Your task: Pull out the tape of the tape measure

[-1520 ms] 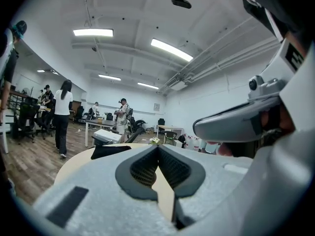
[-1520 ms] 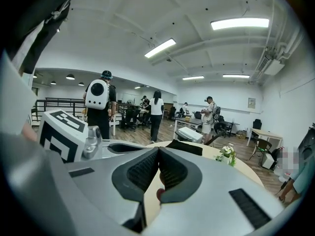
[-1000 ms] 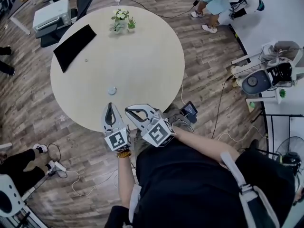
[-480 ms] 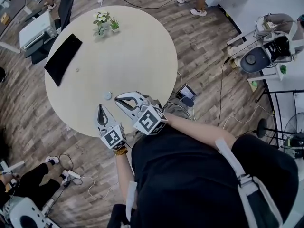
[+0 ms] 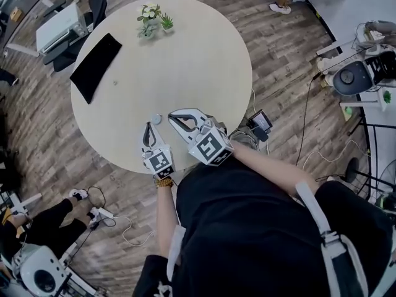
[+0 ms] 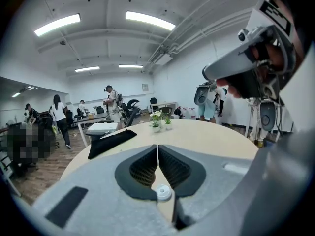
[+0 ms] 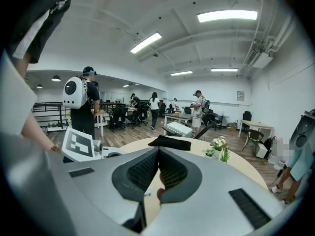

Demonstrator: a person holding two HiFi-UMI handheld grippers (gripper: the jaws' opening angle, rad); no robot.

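Spreading out ahead of both tools, the round pale surface (image 5: 204, 54) is carrying a black mat (image 5: 96, 67) and two small potted plants (image 5: 153, 18), all well beyond the tips. The right hand-held gripper (image 5: 177, 116) is hovering over the near edge with its jaws pressed together on nothing. The left hand-held gripper (image 5: 148, 130) is sitting beside it, likewise closed and empty.

The tape measure (image 5: 156, 119) is lying flat on the surface just ahead of the left tips, between the two tools and apart from both. In the left gripper view it is showing as a small white disc below the closed tips.

It is looking like a small, light, hard-cased thing, probably smooth enough to skid when pulled. So one hand-held gripper is likely needing to pin the case across its rim while the other is pinching the tab at the tape's end. The tape itself is probably thin and springy, wanting to snap back.

Being round, the case is showing no long axis. Its flat face is pointing up. Which way the tape's mouth is pointing is too small to tell.
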